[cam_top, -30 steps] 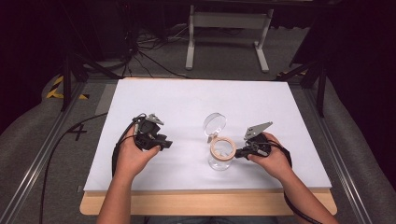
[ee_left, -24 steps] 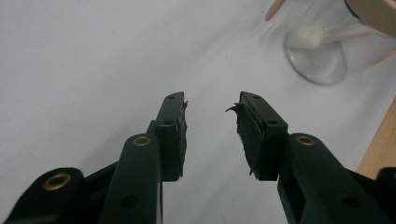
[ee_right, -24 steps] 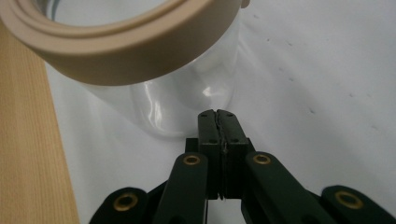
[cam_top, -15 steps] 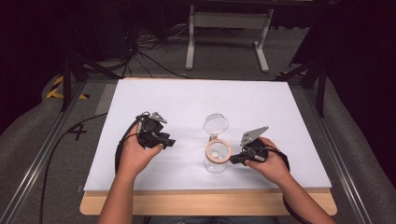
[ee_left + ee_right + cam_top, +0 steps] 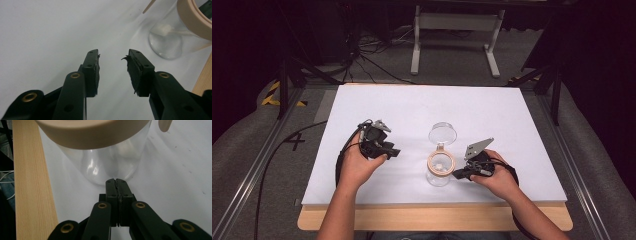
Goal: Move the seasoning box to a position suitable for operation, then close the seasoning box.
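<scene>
Altogether, one glass jar (image 5: 439,172) stands between two claws: left (image 5: 393,151) open, right (image 5: 456,175) closed empty.

A clear glass jar (image 5: 439,170) with a tan rim stands upright on the white sheet near the table's front edge, its hinged lid (image 5: 442,133) swung open behind.

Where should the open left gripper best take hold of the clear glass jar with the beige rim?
Probably low on the upright clear glass jar, across its round wall under the beige rim, coming level from the side with the left gripper.
</scene>
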